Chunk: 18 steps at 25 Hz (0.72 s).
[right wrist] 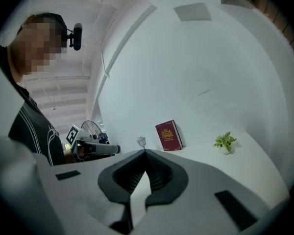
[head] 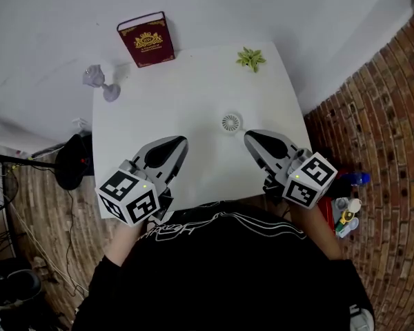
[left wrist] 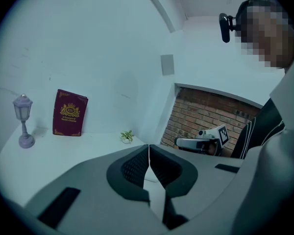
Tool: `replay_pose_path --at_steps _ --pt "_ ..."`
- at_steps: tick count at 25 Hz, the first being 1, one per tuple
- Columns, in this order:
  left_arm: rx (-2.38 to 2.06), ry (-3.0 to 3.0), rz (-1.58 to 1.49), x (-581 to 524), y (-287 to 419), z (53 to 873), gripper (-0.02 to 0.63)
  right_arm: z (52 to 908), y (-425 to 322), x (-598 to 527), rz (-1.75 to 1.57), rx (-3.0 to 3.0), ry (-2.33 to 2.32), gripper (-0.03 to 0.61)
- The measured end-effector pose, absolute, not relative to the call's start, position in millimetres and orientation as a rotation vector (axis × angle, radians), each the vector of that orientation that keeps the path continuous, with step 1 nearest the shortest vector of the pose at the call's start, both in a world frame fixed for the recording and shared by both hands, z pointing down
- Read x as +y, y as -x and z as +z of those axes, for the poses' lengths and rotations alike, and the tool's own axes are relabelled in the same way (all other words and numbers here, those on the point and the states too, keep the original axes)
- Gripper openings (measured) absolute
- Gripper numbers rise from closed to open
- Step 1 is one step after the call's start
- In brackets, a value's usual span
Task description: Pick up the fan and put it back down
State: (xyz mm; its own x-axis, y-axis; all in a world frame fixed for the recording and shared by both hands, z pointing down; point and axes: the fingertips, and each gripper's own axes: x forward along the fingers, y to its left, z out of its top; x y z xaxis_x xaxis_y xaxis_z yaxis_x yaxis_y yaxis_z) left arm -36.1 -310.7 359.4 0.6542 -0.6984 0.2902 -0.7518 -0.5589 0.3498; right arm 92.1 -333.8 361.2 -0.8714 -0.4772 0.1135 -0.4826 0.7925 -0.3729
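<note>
The left gripper (head: 183, 142) is hovering over the near part of the white table (head: 193, 95). Its fingers (left wrist: 132, 168) are pressing together, tip against tip, and are gripping nothing. The right gripper (head: 248, 136) is hovering beside it, well apart from it. Its fingers (right wrist: 159, 173) are likewise meeting along their whole length and are holding nothing. Both grippers are pointing across the table toward the white wall.

The fan (head: 230, 123), small, round and white, is lying flat on the tabletop with its grille facing up. It is sitting just beyond the right fingertips and a little to their left, and it is touching neither gripper. It is lying farther from the left fingertips, ahead of them and off to their right.

Well ahead of the left fingertips, a dark red book (head: 146, 39) is leaning upright against the wall at the table's far edge. A small lilac lantern lamp (head: 100, 81) is standing to the left of the book, near the far left corner. Far ahead of the right fingertips, a little green plant (head: 250, 58) is sitting near the far right corner.
</note>
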Motion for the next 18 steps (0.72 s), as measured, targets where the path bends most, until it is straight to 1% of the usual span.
replay_pose_path --at_steps 18 --pt "-1.187 -2.37 0.172 -321.8 53.4 376.2 0.034 372.5 -83.6 -343.9 0.616 -2.908 -0.808 0.002"
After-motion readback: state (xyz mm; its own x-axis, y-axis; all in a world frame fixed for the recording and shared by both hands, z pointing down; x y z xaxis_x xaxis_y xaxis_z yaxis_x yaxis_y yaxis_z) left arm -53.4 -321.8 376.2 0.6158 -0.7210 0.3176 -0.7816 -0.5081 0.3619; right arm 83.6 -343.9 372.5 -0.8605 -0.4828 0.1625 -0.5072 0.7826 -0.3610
